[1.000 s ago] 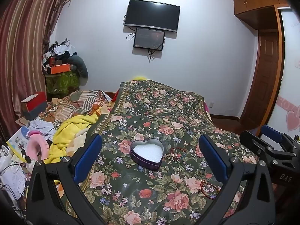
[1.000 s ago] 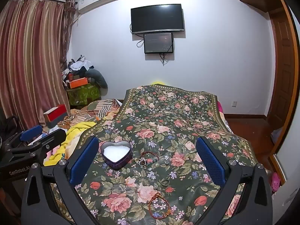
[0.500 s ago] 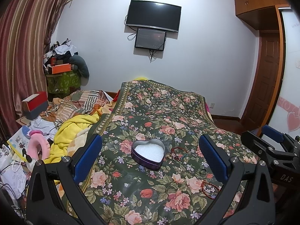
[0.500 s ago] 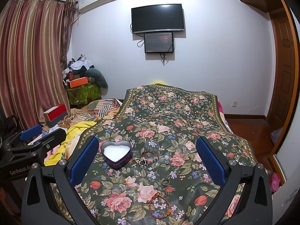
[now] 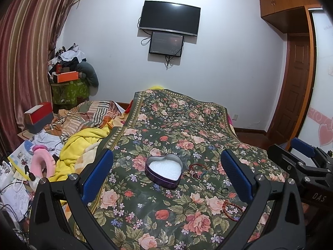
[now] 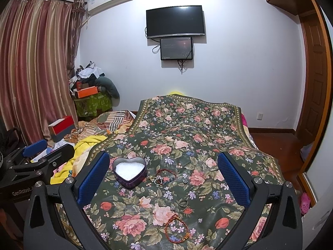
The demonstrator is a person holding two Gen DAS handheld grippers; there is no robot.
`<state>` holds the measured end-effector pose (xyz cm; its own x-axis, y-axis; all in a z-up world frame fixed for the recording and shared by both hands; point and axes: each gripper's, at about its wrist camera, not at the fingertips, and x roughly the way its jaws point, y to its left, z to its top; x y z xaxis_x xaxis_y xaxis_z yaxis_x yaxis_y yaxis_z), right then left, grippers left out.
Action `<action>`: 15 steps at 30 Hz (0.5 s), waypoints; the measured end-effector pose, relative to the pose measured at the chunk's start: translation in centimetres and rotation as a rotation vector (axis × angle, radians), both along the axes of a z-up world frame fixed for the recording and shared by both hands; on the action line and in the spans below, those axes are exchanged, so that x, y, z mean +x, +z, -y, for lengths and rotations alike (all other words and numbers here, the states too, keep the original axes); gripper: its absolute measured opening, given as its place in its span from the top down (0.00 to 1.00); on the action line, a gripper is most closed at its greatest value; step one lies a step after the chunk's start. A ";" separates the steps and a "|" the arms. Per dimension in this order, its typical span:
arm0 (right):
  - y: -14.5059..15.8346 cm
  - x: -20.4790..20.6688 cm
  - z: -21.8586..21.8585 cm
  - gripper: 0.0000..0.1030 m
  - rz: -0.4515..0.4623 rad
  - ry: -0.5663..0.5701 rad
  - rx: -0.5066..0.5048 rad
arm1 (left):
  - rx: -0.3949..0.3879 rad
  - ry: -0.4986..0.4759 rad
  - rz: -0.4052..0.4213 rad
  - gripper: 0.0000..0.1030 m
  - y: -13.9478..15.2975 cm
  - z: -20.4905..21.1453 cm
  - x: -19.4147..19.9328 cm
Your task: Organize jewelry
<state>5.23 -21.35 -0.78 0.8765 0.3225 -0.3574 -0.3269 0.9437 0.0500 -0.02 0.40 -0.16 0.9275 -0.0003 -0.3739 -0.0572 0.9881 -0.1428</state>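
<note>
Very little has changed over the last second; the left gripper (image 5: pixel 166 175) has drifted only slightly, so the heart tin (image 5: pixel 163 172) sits a touch further right between its fingers than before, while the right gripper (image 6: pixel 163 177) looks at almost the same scene as a second ago; both are wide apart and hold nothing; neither touches the flowered cloth (image 6: pixel 187 125) that covers the bed.

So the work seems not to have started; the tin, open and lined with white filling, holds no jewelry as far as can be seen; it stands on the near left part of the cloth. Just to its right lies a small cluster (image 6: pixel 161 178): a thin red cord, a few rings or clasps and a dark beaded strand, too small to separate clearly; a dark ring (image 6: pixel 184 203) lies nearer and further right, apart from the cluster; a braided red bracelet (image 6: pixel 176 228) lies nearest of all, close to the right gripper.

In my judgement the small shift is a lining-up before the first pick; the bracelet is the easiest start for the right gripper, being near and loose; the ring, flat on soft cloth, will likely be the hardest to pinch.
</note>
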 end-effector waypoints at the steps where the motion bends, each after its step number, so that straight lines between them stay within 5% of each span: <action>1: 0.0 0.0 0.1 0.00 0.001 0.000 0.000 | 0.000 0.000 0.001 0.00 0.0 0.0 0.0; 15: 0.2 -0.1 0.1 0.00 0.008 0.002 -0.003 | 0.004 0.001 0.005 0.00 0.4 0.0 -0.1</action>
<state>5.15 -21.41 -0.56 0.8786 0.3235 -0.3512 -0.3295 0.9431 0.0446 -0.12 0.40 0.21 0.9293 0.0023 -0.3694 -0.0580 0.9885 -0.1396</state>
